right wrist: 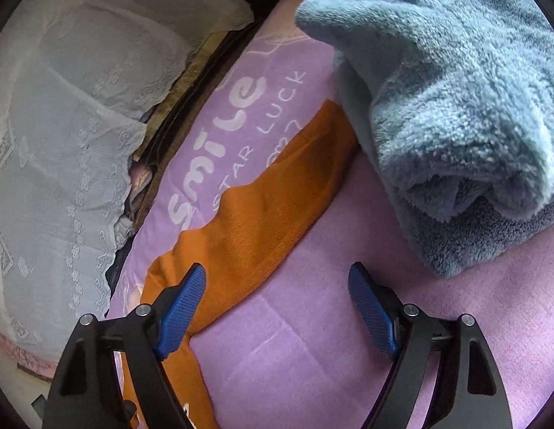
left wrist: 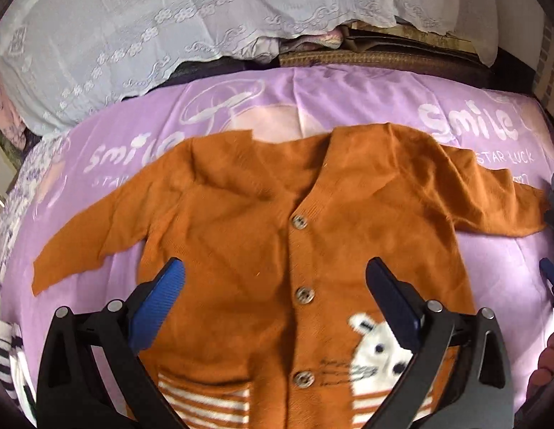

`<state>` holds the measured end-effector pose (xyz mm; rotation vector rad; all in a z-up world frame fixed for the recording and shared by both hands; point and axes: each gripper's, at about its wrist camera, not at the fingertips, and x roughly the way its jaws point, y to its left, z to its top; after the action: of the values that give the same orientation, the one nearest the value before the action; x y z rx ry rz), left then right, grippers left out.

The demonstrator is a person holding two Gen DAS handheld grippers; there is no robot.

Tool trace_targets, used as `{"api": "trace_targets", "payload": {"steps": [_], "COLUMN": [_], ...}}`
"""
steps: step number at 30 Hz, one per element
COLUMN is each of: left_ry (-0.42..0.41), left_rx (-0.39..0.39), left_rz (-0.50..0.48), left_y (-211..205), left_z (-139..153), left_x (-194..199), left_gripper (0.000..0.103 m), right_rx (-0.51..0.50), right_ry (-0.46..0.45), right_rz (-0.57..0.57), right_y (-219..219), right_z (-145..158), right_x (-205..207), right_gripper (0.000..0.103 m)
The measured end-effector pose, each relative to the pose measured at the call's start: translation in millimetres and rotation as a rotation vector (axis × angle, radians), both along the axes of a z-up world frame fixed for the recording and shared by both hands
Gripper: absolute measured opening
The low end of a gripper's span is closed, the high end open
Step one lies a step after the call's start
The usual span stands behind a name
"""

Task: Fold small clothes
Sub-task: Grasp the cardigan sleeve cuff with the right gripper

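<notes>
A small orange knit cardigan point(left wrist: 248, 214) lies spread flat, front up, on the purple sheet point(left wrist: 348, 93), with three buttons and a white animal patch point(left wrist: 377, 354). Both sleeves stretch out sideways. My left gripper point(left wrist: 277, 271) hovers open over the cardigan's lower chest, nothing between its blue pads. In the right wrist view, my right gripper point(right wrist: 277, 279) is open above the sheet beside the cardigan's sleeve point(right wrist: 262, 193); its left pad point(right wrist: 182, 311) overlaps the sleeve's edge in the picture, and nothing is gripped.
A folded fluffy blue garment point(right wrist: 448, 114) lies on the sheet past the sleeve's cuff. A white embroidered cloth point(left wrist: 169, 28) covers a pile behind the bed. Striped clothing point(left wrist: 5, 354) sits at the left edge. The purple sheet point(right wrist: 312, 339) carries "Smile" lettering.
</notes>
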<state>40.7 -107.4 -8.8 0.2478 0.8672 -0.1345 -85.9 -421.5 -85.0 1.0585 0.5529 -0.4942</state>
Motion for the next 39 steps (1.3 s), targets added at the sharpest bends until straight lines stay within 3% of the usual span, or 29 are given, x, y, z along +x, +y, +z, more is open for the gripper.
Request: {"api": "trace_targets", "payload": {"steps": [3,7,12,16,18,23,26,30,35,39], "left_ry": [0.014,0.031,0.056,0.081,0.095,0.082,0.049,0.097,0.108,0.098], "left_rx": [0.011,0.017,0.035,0.073,0.087,0.02,-0.049,0.014,-0.022,-0.046], "left_rz": [0.002,0.034,0.073,0.094,0.099,0.096,0.083,0.088,0.08,0.075], "left_y": [-35,-63,-87,-98,-99,-88,-82,-93,-84,-64], "left_z": [-3,-11,-26,-49,-65,-59,-49,-69,-62,-45], "left_x": [22,51,79,94,97,95,93,101,98,86], "left_gripper": [0.099,0.099,0.099,0.099,0.099,0.099,0.099,0.099,0.099,0.099], "right_rx": [-0.009,-0.013,-0.146,-0.138,-0.125,-0.173,-0.24,-0.142,-0.174,-0.256], "right_ry": [0.017,0.034,0.041,-0.006,-0.04,-0.144,-0.09,0.09,0.045,-0.017], "right_rz": [-0.056,-0.16,-0.2,-0.184,-0.174,-0.188,-0.202,-0.161,-0.161,-0.152], "right_y": [-8,-25,-31,-40,-40,-28,-20,-31,-27,-17], "right_z": [1,-7,-12,-10,-7,15,20,-11,-3,16], "right_x": [13,27,34,35,32,11,9,27,22,18], "right_gripper": [0.078,0.06,0.04,0.014,0.013,0.011,0.01,0.009,0.006,0.006]}}
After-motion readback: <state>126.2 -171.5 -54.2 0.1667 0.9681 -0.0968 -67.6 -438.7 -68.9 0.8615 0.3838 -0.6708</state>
